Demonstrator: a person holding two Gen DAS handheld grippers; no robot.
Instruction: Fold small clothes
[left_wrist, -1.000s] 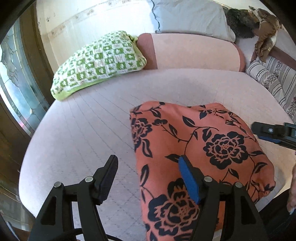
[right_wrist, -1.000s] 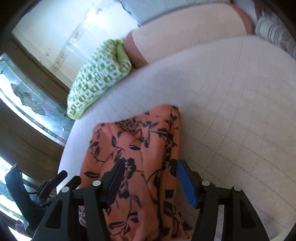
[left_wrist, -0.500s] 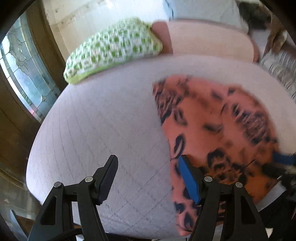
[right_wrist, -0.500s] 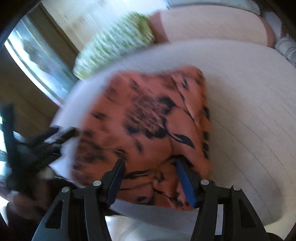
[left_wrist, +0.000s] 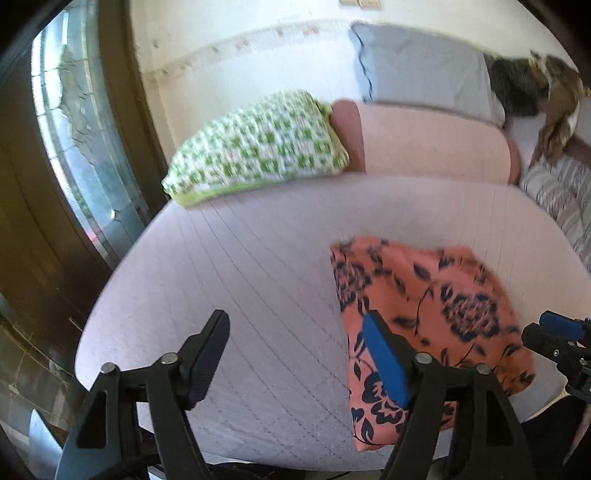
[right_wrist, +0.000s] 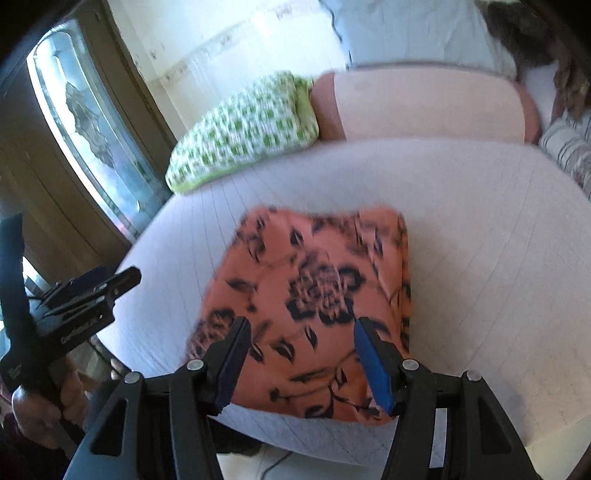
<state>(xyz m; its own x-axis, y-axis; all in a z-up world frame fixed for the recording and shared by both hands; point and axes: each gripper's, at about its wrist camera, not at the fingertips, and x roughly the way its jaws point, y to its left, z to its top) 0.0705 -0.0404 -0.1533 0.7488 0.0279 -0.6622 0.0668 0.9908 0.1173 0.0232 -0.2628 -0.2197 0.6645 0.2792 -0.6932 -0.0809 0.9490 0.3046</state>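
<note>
Bright window daylight, motion-blurred fisheye

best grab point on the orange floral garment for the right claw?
Take the near hem of the orange floral garment, coming in low from the bed's front edge. It lies flat, and that edge sits just ahead of the open right claw.

In the left wrist view the right gripper (left_wrist: 554, 332) is cut off by the frame's right edge, so how its jaws stand there cannot be told. The orange floral cloth (left_wrist: 424, 314) is smeared by motion blur, its print soft, and the blue finger pad (left_wrist: 384, 365) hides part of its left edge. Behind the cloth, the striped cushion (left_wrist: 561, 206) runs out of frame.
</note>
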